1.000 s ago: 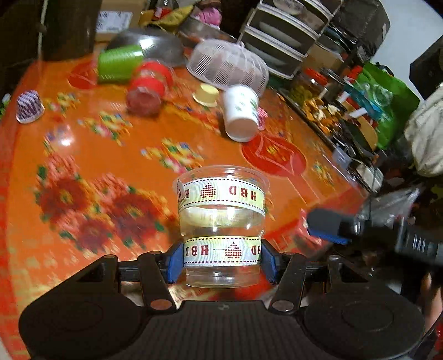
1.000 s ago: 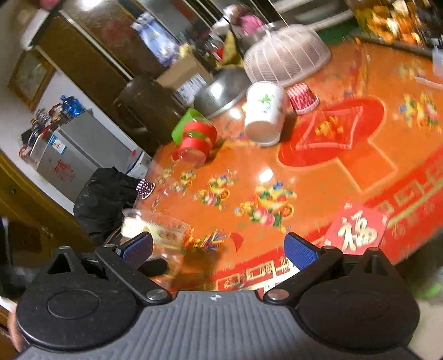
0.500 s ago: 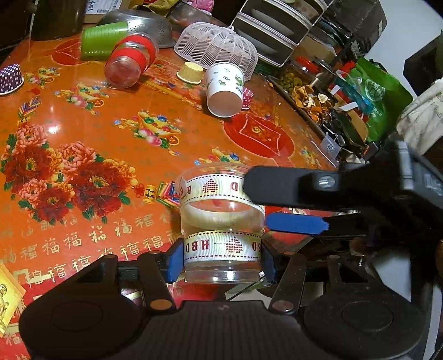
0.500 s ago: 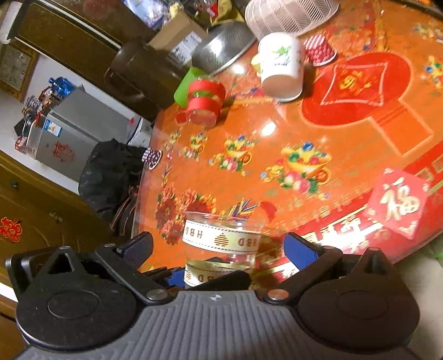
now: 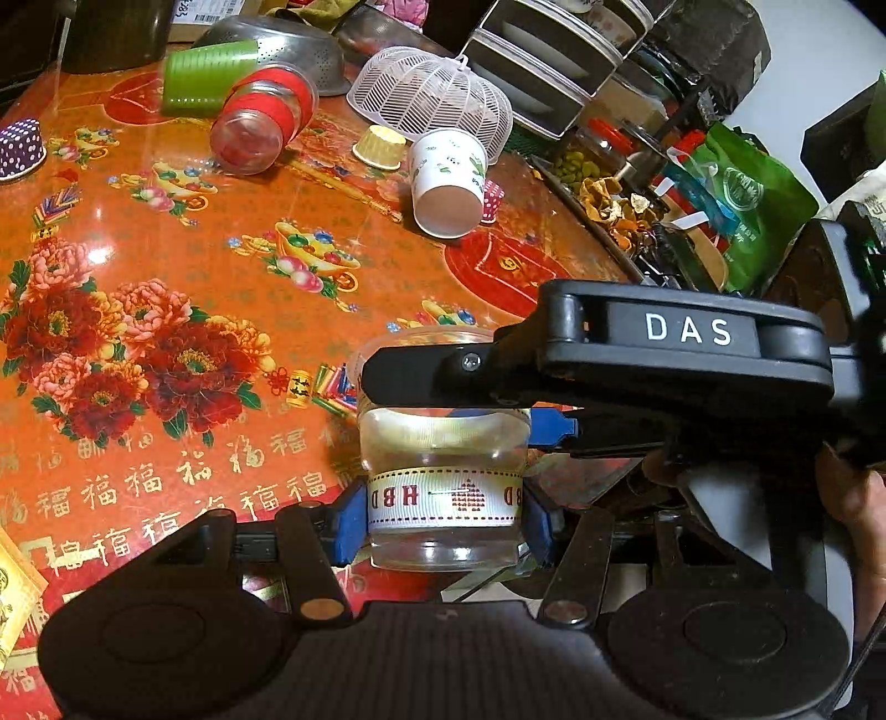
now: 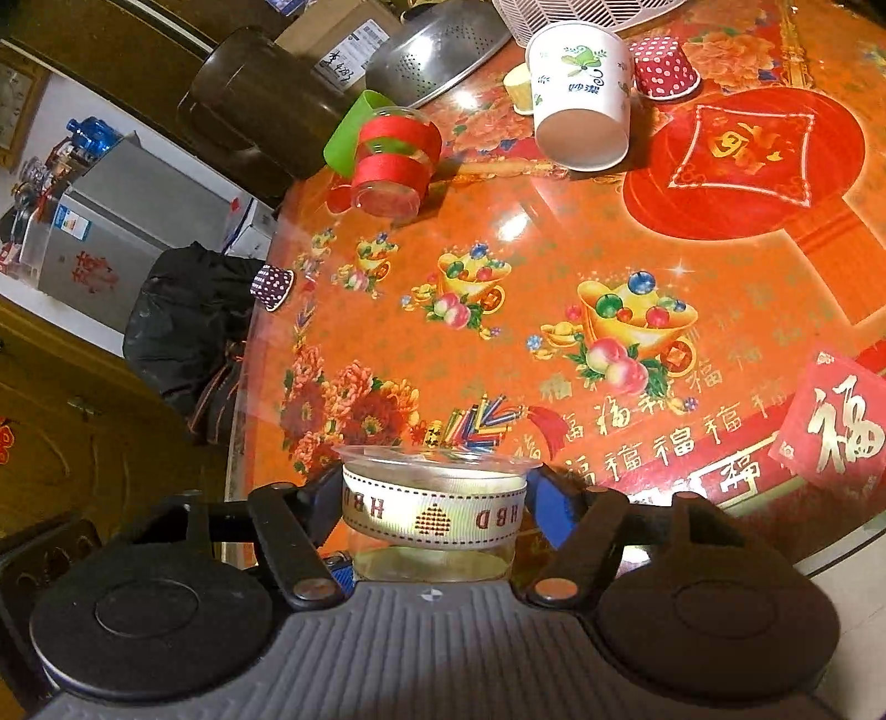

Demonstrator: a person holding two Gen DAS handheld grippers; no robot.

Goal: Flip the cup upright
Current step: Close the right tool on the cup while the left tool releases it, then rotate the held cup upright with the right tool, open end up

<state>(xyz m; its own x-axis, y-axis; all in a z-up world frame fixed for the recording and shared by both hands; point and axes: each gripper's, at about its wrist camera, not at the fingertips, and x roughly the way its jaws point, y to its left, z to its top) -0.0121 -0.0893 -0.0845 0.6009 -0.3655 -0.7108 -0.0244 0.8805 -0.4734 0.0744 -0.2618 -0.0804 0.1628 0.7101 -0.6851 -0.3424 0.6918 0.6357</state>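
A clear plastic cup (image 5: 443, 498) with two white "HBD" ribbon bands is held upright, mouth up, above the near edge of the orange table. My left gripper (image 5: 443, 518) is shut on its lower band. My right gripper (image 6: 434, 498) has come in from the right and its blue pads sit against both sides of the upper band (image 6: 434, 512), closed on the cup. In the left wrist view the right gripper's black finger (image 5: 554, 354) crosses in front of the cup's rim.
On the orange tablecloth (image 5: 221, 288) lie a white paper cup on its side (image 5: 447, 185), a clear cup with red bands (image 5: 257, 124), a green cup (image 5: 207, 75), a steel colander (image 5: 288, 50), a white mesh cover (image 5: 432, 102) and small cupcake liners. Clutter lines the right edge.
My right gripper swung in from the right and closed around the cup's upper band. My left gripper kept hold of the lower band and drew the cup slightly back toward the table edge.
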